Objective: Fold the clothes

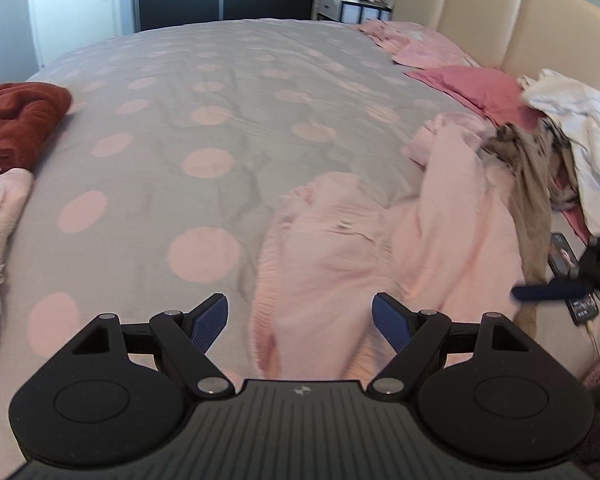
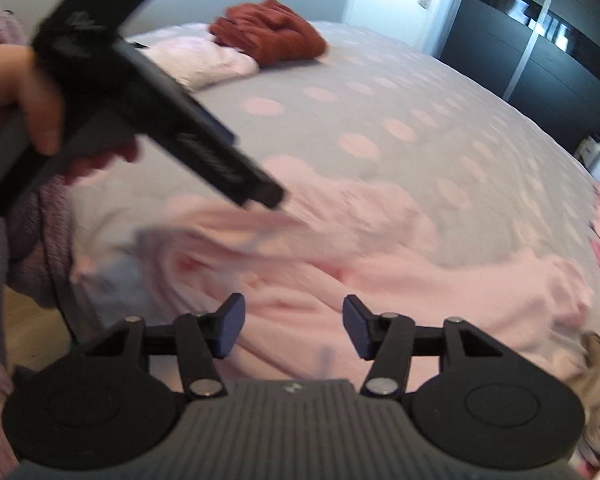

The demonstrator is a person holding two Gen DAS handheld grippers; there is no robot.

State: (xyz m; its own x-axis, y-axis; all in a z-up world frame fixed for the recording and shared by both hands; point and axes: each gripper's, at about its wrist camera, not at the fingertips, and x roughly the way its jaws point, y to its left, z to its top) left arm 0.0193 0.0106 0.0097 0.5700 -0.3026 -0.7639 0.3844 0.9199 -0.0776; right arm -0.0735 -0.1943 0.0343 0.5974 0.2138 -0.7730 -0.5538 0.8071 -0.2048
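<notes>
Two grippers over the bed [image 1: 228, 92], both with jaws spread wide and nothing between the pads. The left gripper [image 1: 300, 320] hangs just above the near end of a pale pink garment [image 1: 340, 240], which lies rumpled and stretched across the spotted cover, running off toward the heap [image 1: 548, 152] of white, tan and dark stuff by the headboard [image 1: 500, 12]. The right gripper [image 2: 294, 326] is over the same pink garment [image 2: 340, 280] from the other side, and in its view you can see the left gripper [image 2: 220, 160] held in the person's hand [image 2: 28, 92], tip close to the cloth. It's blurry though, so I can't say if it's touching.

Over at the far edge there's a rust-red piece [image 1: 20, 120] and a pale pink piece [image 1: 0, 216] sitting side by side, bunched compact. They may be folded ones, but too soft in the picture to swear to it.

My read: the pink garment is the one in hand, and it's at the lay-it-flat stage, since it's creased and twisted, nowhere near a tidy fold. Whether it's just been dropped or is about to be grabbed, I can't tell from open jaws alone.

Next move probably needs each gripper to find a real edge or corner, pinch only one layer, and pull apart evenly so it spreads flat. Fleecy fabric like that will likely bunch between the pads.
</notes>
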